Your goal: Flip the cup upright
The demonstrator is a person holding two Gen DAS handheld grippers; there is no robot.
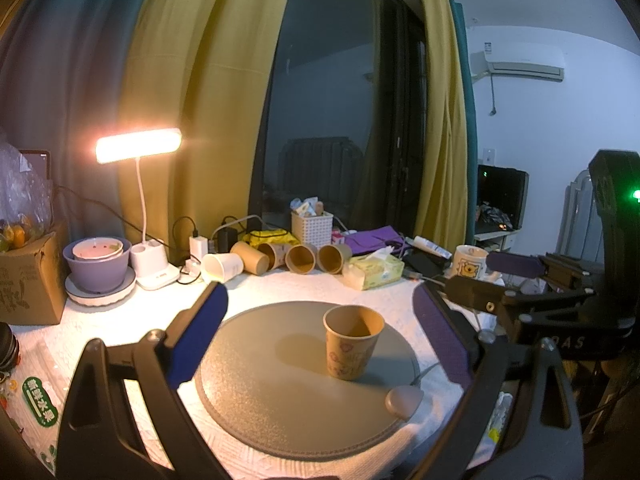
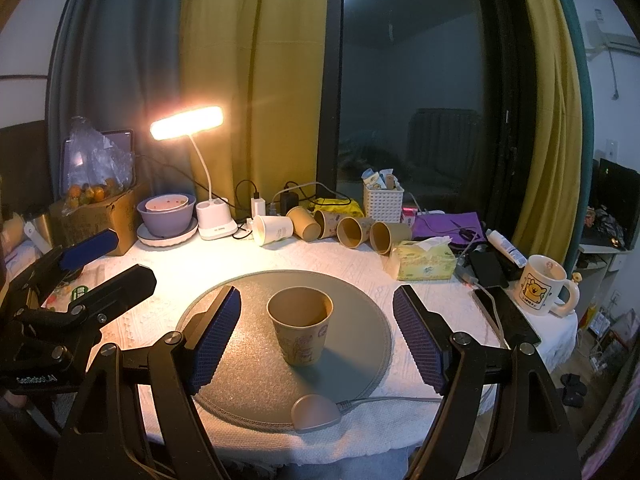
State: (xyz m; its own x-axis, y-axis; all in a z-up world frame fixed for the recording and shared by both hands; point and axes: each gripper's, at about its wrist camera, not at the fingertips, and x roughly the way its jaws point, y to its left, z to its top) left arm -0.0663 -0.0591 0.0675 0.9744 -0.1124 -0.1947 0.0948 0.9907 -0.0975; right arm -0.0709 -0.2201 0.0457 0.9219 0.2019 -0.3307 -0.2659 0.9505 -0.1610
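Observation:
A tan paper cup (image 1: 352, 342) with a printed pattern stands upright, mouth up, on the round grey mat (image 1: 280, 400). It also shows in the right wrist view (image 2: 301, 330) on the same mat (image 2: 248, 352). My left gripper (image 1: 320, 332) is open and empty, its blue pads wide apart, the cup just ahead between them. My right gripper (image 2: 318, 332) is open and empty, pads either side of the cup without touching it. The left gripper also shows in the right wrist view (image 2: 92, 264) at the far left, and the right gripper in the left wrist view (image 1: 496, 280) at the right.
Several paper cups (image 2: 332, 226) lie on their sides at the back of the table. A lit desk lamp (image 2: 208, 184), purple bowls (image 2: 168, 212), a white basket (image 2: 382, 200), a tissue box (image 2: 424, 262), phones (image 2: 504, 316) and a bear mug (image 2: 542, 286) ring the mat. The mat's controller (image 2: 314, 412) sits at its front edge.

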